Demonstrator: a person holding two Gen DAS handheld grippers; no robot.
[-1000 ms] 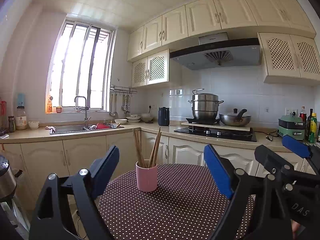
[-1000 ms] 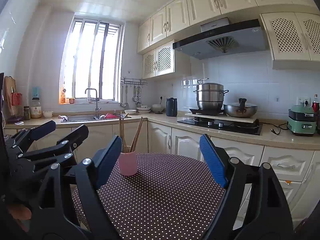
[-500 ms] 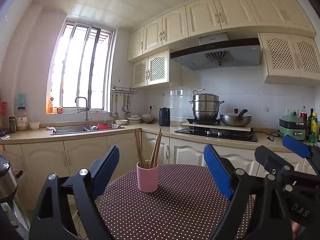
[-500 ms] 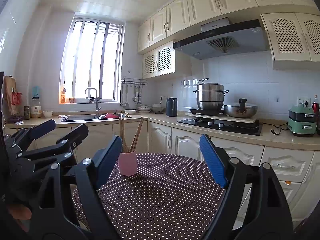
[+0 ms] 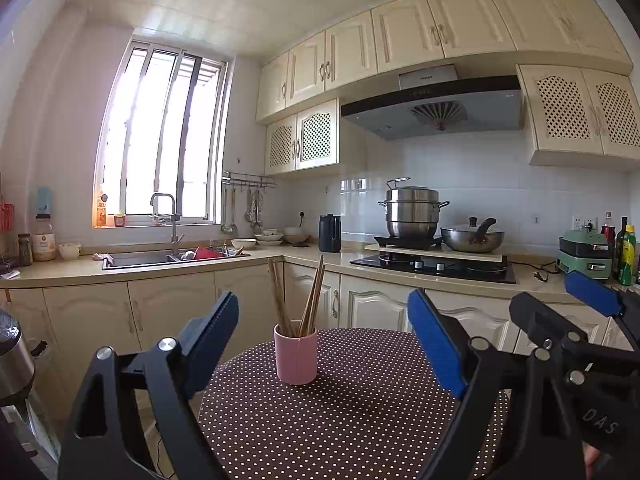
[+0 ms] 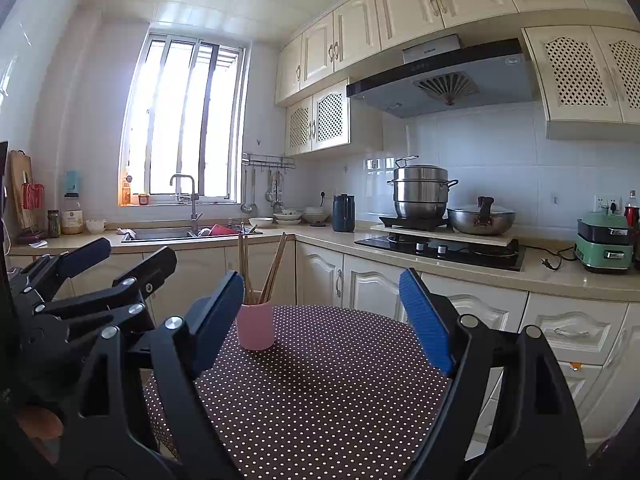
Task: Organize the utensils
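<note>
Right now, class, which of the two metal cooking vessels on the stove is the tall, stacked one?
The steamer pot, on the left burner beside the black kettle. The wok to its right is low, wide and lidded.

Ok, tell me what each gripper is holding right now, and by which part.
Nothing is held. The left gripper and right gripper both stand open and empty; the chopsticks sit untouched in the pink cup.

Polka-dot tabletop (image 5: pixel 360 420) bare ahead, pink cup (image 5: pixel 296 354) with chopsticks (image 5: pixel 310 300) the only obstacle, seemingly
</note>
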